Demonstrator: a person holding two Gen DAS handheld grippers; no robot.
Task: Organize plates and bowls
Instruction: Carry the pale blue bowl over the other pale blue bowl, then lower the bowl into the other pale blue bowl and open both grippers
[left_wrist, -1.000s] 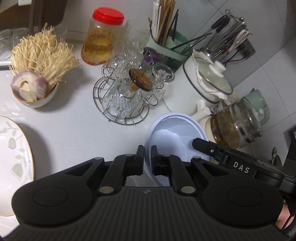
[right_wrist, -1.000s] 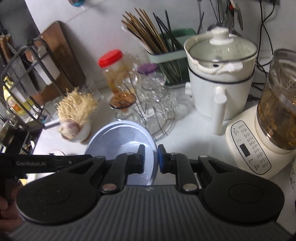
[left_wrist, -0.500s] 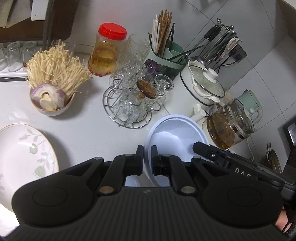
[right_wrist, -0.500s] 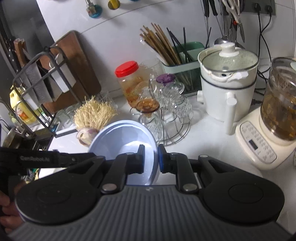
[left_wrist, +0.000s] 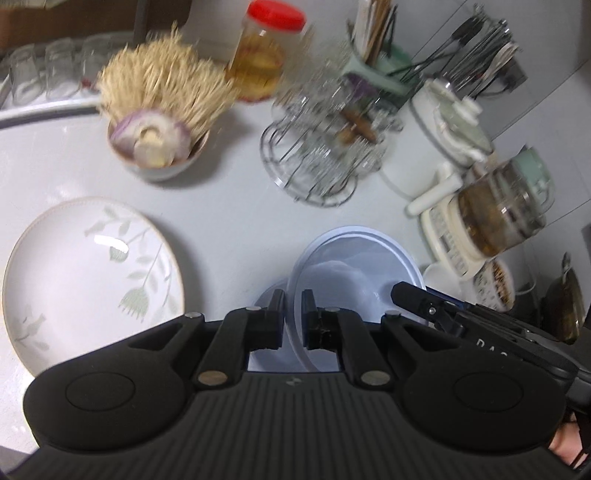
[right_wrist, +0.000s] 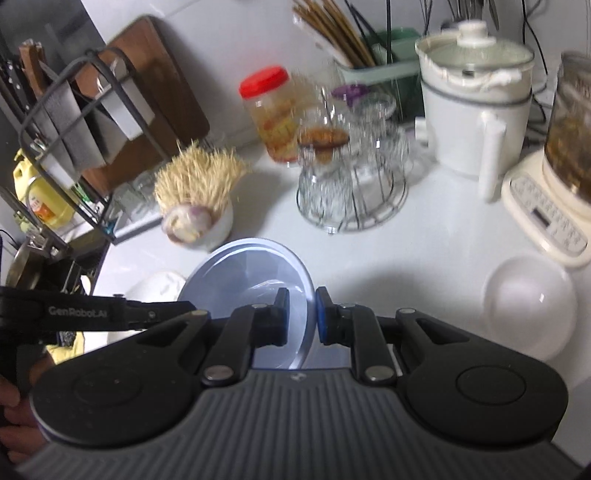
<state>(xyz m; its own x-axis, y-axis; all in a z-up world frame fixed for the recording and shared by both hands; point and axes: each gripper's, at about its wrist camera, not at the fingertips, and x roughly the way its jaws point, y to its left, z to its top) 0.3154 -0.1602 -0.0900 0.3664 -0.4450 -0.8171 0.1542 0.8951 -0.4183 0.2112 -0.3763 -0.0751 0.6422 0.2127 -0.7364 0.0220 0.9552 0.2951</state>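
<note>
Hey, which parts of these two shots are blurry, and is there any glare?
Left wrist view: the glass rack and utensils are motion-smeared, the left gripper sharp, glare on the floral plate. Right wrist view: the red-lidded jar is smeared, the right gripper crisp, a highlight on the white bowl.

Red-lidded jar (right_wrist: 272, 114) of amber liquid against the white wall, wire rack of glassware (right_wrist: 352, 177) just in front, white lidded pot (right_wrist: 476, 107) beside a cream blender (right_wrist: 557, 184), green chopstick holder (right_wrist: 380, 66) behind, knife rack (right_wrist: 74, 122) and wooden board (right_wrist: 162, 92) at left.

The right gripper (right_wrist: 301, 317) pinches the blue plate's (right_wrist: 243, 273) rim above the counter (right_wrist: 424, 240).
</note>
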